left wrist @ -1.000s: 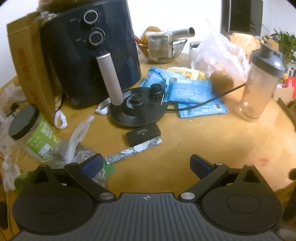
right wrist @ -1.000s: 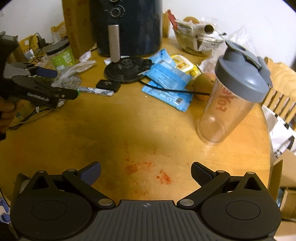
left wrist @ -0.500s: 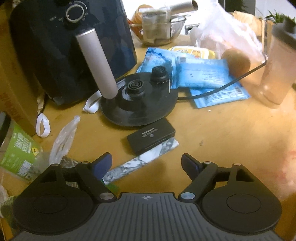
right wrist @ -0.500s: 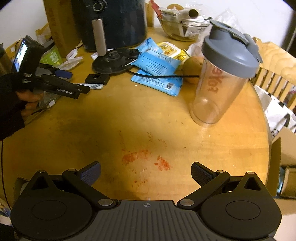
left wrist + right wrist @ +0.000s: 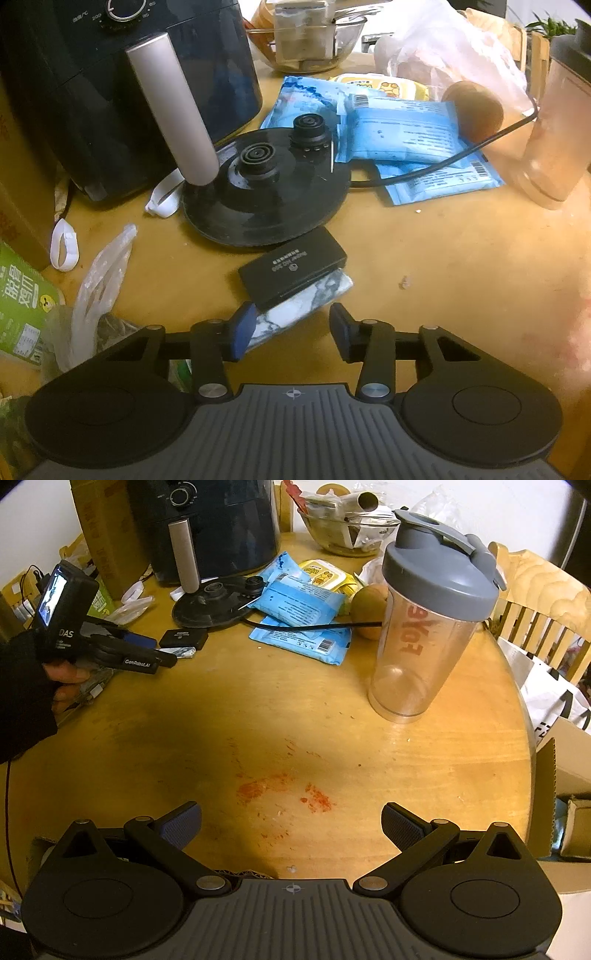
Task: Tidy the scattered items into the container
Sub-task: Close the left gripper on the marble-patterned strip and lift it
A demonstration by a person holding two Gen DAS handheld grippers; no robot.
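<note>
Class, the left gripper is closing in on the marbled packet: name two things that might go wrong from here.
1. The black case lies on the marbled packet; lifting the packet may tip the case off.
2. The left gripper is open, with only its left finger at the packet's end, so the grip may be shallow and slip.

On the table (image 5: 461, 295), a small case (image 5: 293, 266) lies partly on a flat packet (image 5: 306, 306), just in front of the kettle base (image 5: 266, 192). Behind the base stands the air fryer (image 5: 122, 85); pouches (image 5: 402, 136) lie to its right, the shaker bottle (image 5: 432, 620) farther right.
</note>
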